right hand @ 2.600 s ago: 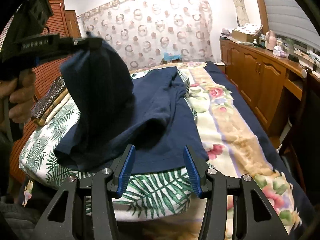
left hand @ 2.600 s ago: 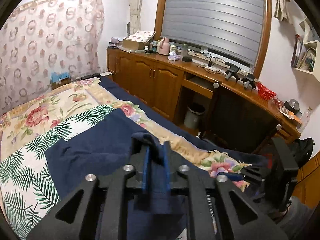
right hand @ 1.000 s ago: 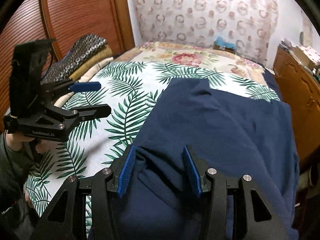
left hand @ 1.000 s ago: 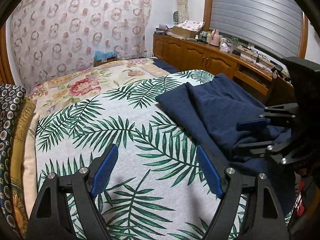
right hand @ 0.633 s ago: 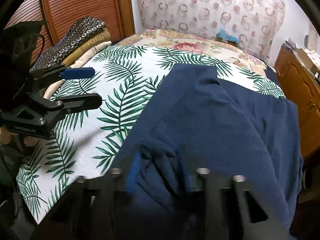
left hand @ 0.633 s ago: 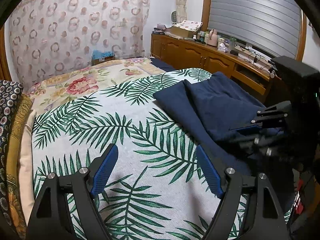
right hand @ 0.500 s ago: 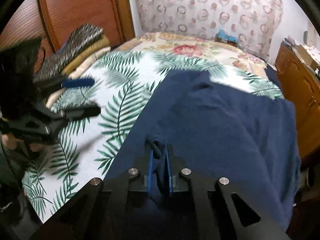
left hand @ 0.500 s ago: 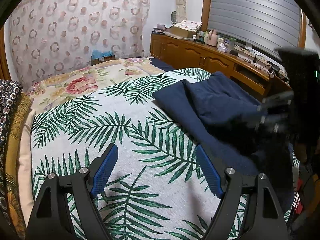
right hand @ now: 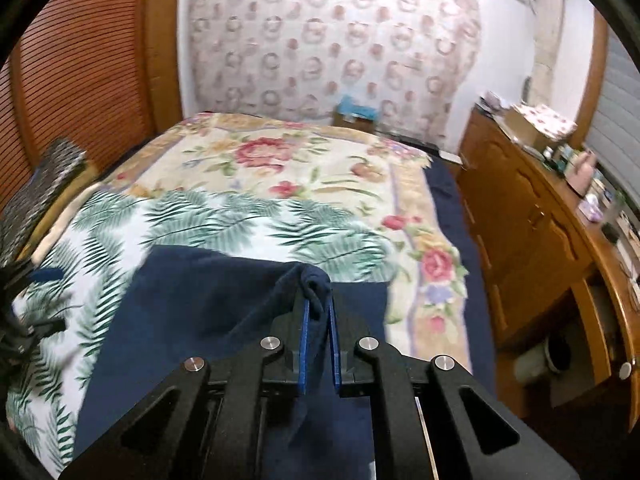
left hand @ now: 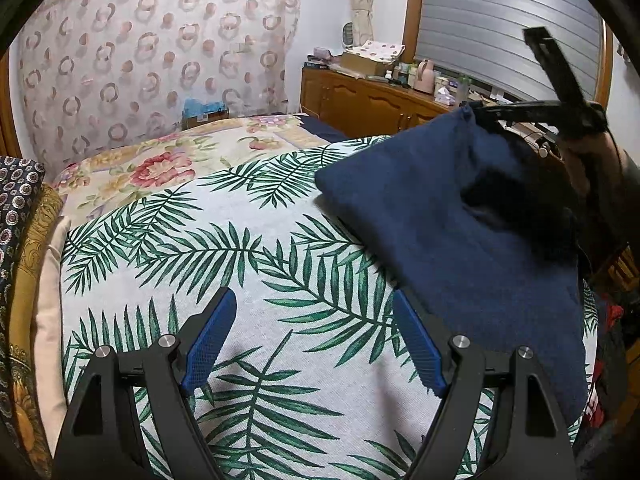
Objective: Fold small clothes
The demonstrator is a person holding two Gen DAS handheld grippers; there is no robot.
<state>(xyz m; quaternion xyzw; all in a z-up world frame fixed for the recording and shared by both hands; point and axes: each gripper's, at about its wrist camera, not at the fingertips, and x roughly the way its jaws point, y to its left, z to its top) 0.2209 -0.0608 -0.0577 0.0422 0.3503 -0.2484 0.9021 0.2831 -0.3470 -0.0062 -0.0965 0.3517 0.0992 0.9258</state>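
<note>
A navy blue garment [left hand: 460,232] lies on the palm-leaf sheet [left hand: 240,256] at the right of the left wrist view, one edge pulled up into the air. My right gripper [right hand: 318,312] is shut on a bunched fold of that navy garment [right hand: 208,304], which hangs from its blue pads. In the left wrist view the right gripper [left hand: 476,114] shows at the upper right, a hand behind it. My left gripper [left hand: 314,336] hovers open over bare palm-leaf sheet, nothing between its fingers, left of the garment.
Folded patterned blankets [left hand: 20,240] are stacked along the bed's left side. A wooden cabinet [right hand: 532,232] with bottles and boxes runs along the right. A floral bedspread [right hand: 280,160] covers the far half of the bed, below a patterned curtain [left hand: 152,60].
The right gripper closed on the garment's near edge, then rose and swung, lifting that edge off the bed. The left gripper stayed put and open.
</note>
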